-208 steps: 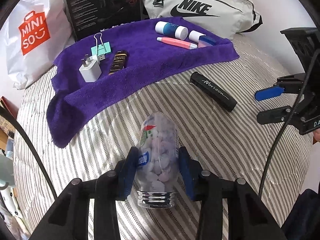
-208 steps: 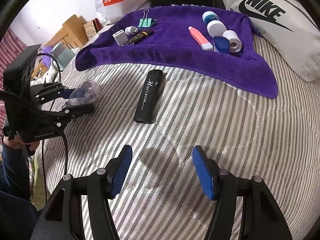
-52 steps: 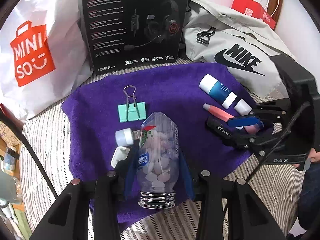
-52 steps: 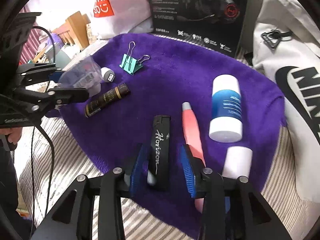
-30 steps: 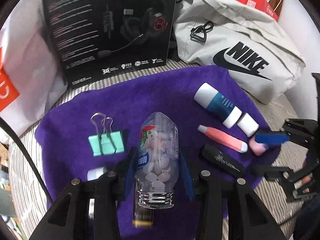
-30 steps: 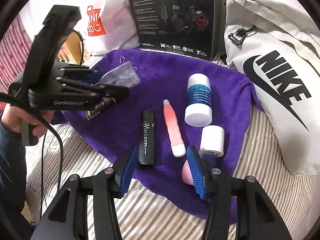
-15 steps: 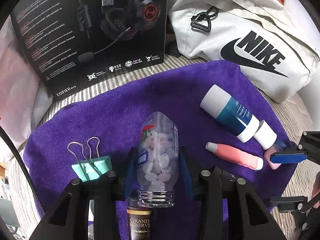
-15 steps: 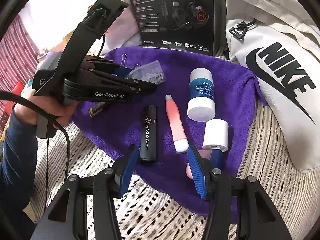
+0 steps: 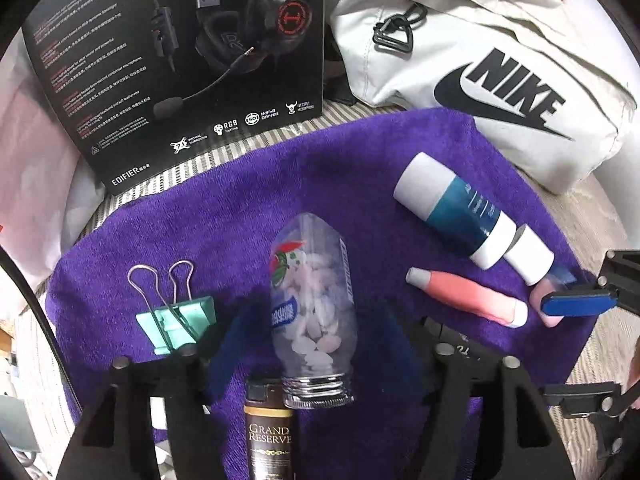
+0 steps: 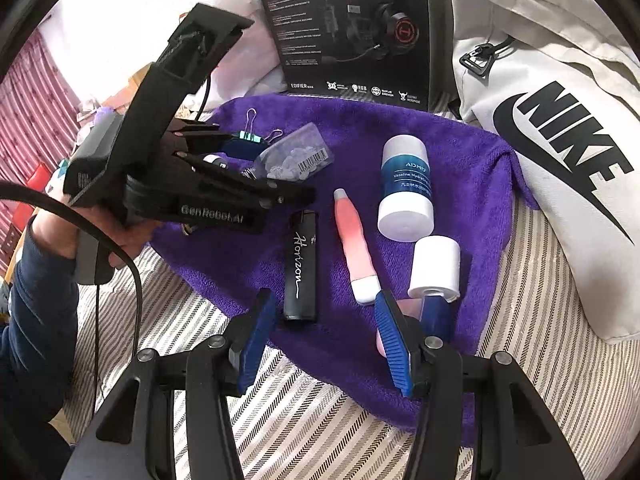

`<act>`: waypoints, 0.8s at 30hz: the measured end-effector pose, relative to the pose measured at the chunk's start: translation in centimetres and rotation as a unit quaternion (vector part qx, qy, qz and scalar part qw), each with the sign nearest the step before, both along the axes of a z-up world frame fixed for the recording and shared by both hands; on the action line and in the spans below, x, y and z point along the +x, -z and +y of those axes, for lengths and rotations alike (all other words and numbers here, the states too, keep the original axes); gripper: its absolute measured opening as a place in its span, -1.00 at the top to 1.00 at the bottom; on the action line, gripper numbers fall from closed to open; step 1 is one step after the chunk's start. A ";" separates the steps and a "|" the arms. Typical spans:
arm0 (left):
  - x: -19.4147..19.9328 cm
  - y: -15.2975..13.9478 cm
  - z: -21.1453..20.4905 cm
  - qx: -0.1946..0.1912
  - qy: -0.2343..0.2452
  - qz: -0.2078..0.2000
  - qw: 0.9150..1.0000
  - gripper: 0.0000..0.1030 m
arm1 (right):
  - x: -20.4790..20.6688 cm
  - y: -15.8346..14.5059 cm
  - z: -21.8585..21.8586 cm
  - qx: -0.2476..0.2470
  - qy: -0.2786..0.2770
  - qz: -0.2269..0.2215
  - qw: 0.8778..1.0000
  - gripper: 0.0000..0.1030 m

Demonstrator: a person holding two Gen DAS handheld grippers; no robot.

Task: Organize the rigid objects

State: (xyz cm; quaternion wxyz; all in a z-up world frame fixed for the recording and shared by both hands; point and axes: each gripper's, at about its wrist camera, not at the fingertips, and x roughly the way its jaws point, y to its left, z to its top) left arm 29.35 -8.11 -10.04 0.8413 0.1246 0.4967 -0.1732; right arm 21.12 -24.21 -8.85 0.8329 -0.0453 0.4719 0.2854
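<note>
Clear plastic candy bottle (image 9: 314, 312) on plush purple towel (image 9: 340, 184), left tongs (image 9: 308, 350) spread, right tongs (image 10: 324, 340) spread, empty.

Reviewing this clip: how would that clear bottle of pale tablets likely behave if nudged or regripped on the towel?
The clear bottle looks like smooth rigid plastic, so probably stiff and somewhat slippery. It lies on its side on the purple towel between the left gripper's open jaws; its rounded body might roll, though the pile should damp that. Loose tablets would likely shift.

Black tongs (image 10: 324, 344) with ribbed blue pads (image 10: 394, 344), navy sleeve (image 10: 38, 312).
</note>
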 end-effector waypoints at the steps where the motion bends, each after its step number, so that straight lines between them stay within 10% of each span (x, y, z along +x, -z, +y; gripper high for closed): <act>1: 0.0 0.0 0.0 0.000 -0.003 0.001 1.000 -0.27 | 0.0 0.0 0.0 0.000 0.001 0.000 1.000 -0.01; 11: -0.9 -2.1 -0.1 -0.001 -0.027 -0.005 1.000 -0.29 | -1.1 -1.8 -1.0 -0.020 0.016 -0.023 0.999 -0.13; 17: -3.0 -5.5 -0.4 0.018 -0.035 -0.039 0.998 -0.59 | -3.6 -5.4 -1.0 -0.040 0.030 -0.089 0.995 -0.61; 24: -7.6 -9.3 1.3 0.012 -0.064 -0.074 0.995 -0.98 | -7.1 -7.5 0.0 -0.044 0.065 -0.113 0.991 -0.69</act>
